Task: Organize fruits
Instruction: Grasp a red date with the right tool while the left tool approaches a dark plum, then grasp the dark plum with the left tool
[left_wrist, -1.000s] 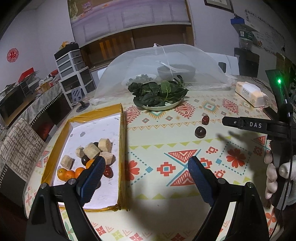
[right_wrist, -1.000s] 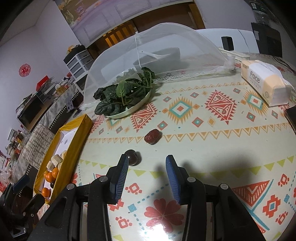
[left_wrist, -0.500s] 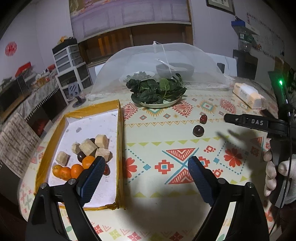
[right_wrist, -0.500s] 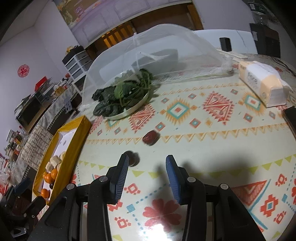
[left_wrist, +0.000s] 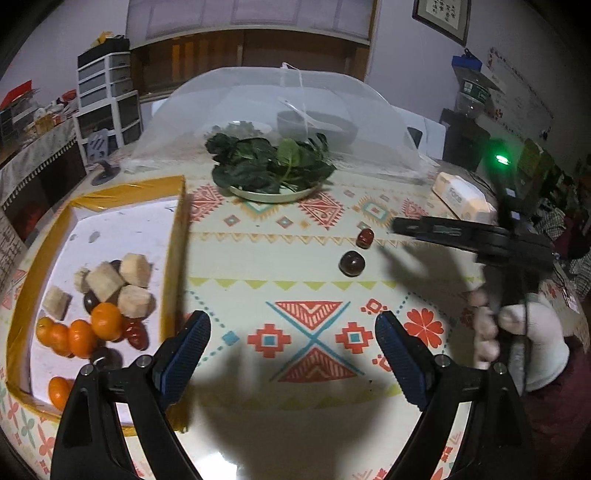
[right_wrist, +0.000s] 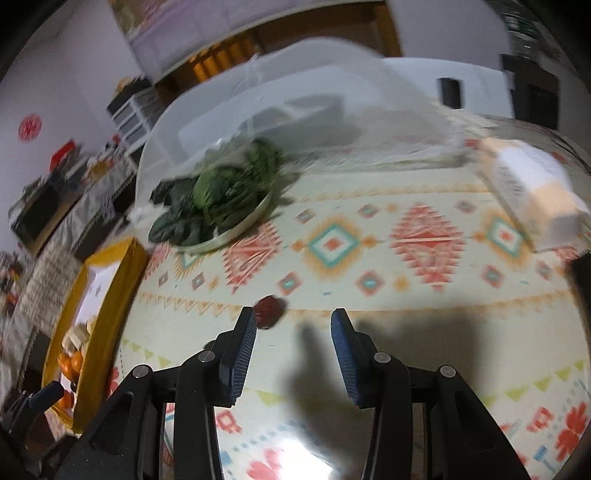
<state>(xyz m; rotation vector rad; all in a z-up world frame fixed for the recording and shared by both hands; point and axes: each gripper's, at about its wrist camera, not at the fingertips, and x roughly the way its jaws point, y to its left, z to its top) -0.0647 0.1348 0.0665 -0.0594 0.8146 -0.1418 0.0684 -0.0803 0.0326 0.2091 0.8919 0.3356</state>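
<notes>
A yellow-rimmed white tray (left_wrist: 177, 236) on the left holds oranges (left_wrist: 107, 320), several tan chunks (left_wrist: 136, 269) and dark fruits. On the patterned tablecloth lie a red date (left_wrist: 365, 237) and a dark round fruit (left_wrist: 352, 263). My left gripper (left_wrist: 292, 354) is open and empty above the cloth near the tray's right rim. My right gripper (right_wrist: 293, 341) is open and empty; the red date (right_wrist: 269, 311) lies just beyond its left fingertip. It shows in the left wrist view (left_wrist: 476, 236) right of the two fruits. The dark fruit is mostly hidden behind the left finger (right_wrist: 240, 354).
A plate of green leaves (left_wrist: 271, 173) stands at the back centre before a mesh food cover (left_wrist: 280, 110). A tissue pack (left_wrist: 463, 197) lies at the right. The tray also shows in the right wrist view (right_wrist: 107, 295). Drawers and shelves stand beyond the table at left.
My right gripper has moved forward and right, from the dark fruit toward the red date; its view is blurred. My left gripper has risen and shifted slightly.
</notes>
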